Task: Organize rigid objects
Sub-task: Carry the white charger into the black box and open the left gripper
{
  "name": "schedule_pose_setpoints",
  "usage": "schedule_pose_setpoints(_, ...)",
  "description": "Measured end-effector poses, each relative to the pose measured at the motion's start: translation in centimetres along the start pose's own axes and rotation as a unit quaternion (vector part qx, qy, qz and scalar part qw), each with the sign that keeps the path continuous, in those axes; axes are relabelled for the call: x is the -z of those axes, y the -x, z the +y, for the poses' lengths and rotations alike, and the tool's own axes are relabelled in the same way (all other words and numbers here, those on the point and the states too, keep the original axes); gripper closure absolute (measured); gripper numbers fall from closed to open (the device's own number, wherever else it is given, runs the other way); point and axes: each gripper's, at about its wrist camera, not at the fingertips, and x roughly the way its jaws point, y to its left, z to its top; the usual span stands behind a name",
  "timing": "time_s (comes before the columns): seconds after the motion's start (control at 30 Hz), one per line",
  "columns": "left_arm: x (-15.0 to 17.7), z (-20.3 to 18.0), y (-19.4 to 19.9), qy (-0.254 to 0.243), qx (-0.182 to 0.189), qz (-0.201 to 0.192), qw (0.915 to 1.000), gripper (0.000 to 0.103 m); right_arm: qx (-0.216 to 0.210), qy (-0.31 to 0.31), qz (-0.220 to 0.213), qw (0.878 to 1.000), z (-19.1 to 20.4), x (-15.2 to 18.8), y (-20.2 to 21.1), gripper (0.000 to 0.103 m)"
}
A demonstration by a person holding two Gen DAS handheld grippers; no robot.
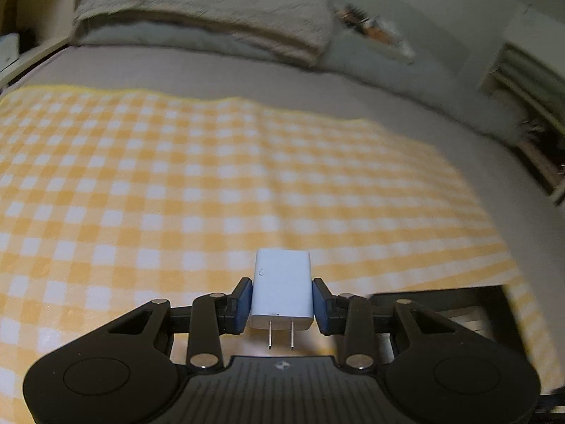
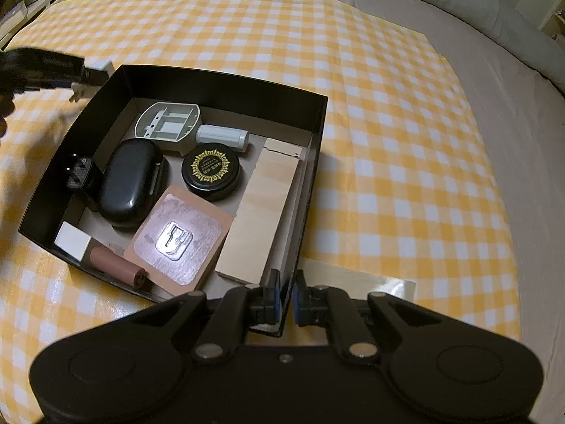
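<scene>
Left gripper (image 1: 281, 305) around white charger (image 1: 282, 289)

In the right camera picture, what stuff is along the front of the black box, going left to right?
White block → brown cylinder → pink flat card with a shiny clip → long wooden block → right gripper pinching the box wall.

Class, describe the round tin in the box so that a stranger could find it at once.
On the yellow checked cloth stands a black box. Near its middle, between the black case and the wooden block, lies the tin. It alone is round, with a gold sunburst on its lid.
</scene>
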Motion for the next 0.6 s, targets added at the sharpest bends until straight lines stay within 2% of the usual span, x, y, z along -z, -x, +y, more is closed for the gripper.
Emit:
schedule_pose_setpoints(0.03,-0.1,-0.7,0.6,0.011,0.005,-0.006,0.9999,0.065,0.000,0.000,0.000,1.000,0.0,0.0,0.0,0.096)
schedule_pose_setpoints(0.2,-0.1,-4.9,2.9,-0.014,0.074,-0.008,0.9971,0.065,0.001,0.000,0.000,1.000,0.0,0.0,0.0,0.096)
schedule_pose_setpoints(0.43,2.9,-9.9,2.2,-0.032,0.146,0.046,0.9877,0.065,0.001,-0.001,0.000,1.000,0.0,-0.1,0.0,0.096)
schedule_pose_setpoints(0.6,4.7,-11.9,-0.1,-0.008,0.168,0.087,0.9820,0.065,0.002,0.000,0.000,1.000,0.0,-0.1,0.0,0.096)
